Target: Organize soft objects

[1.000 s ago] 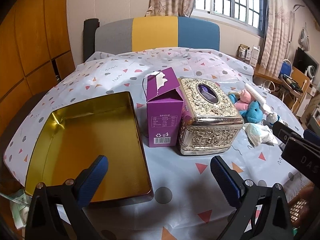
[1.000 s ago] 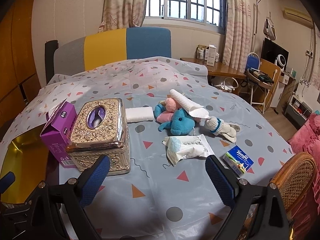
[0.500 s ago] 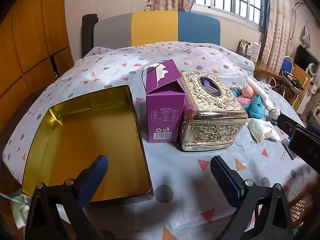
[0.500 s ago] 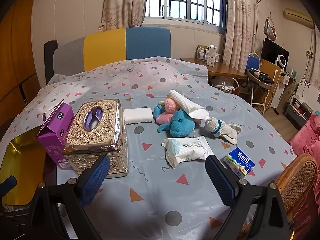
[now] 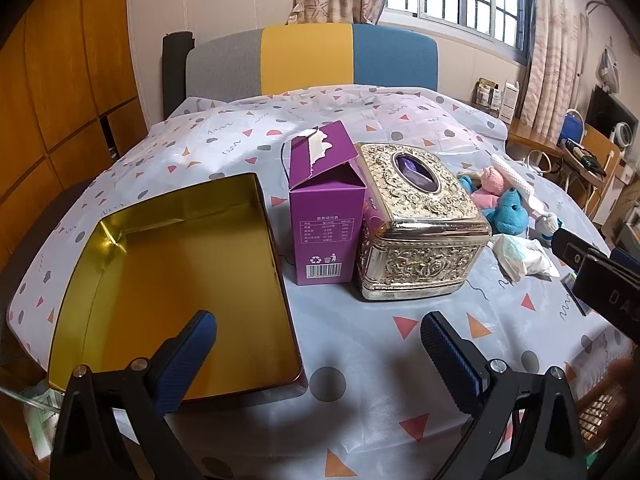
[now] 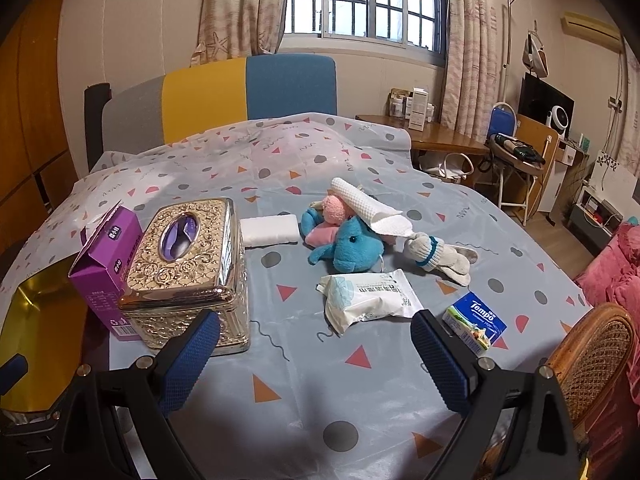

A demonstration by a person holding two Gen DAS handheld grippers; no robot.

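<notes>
A blue plush (image 6: 352,246) lies mid-table with a pink plush (image 6: 332,216) behind it and a rolled white cloth (image 6: 370,204) on top. A grey sock toy (image 6: 438,254) lies to their right. A white wipes pack (image 6: 370,296) lies in front and a folded white towel (image 6: 270,230) to their left. An empty gold tin tray (image 5: 176,284) sits at the left. My left gripper (image 5: 316,356) is open over the tray's near right corner. My right gripper (image 6: 314,354) is open and empty, short of the wipes pack. The plush pile also shows in the left wrist view (image 5: 506,210).
An ornate gold tissue box (image 6: 188,264) and an open purple carton (image 6: 106,268) stand between the tray and the toys. A blue Tempo tissue packet (image 6: 474,324) lies at the right. A wicker chair (image 6: 596,344) stands at the table's right edge.
Both grippers have risen and tilted a little, so the table objects sit lower and nearer in view. Both stay open. Nothing on the table has moved.
</notes>
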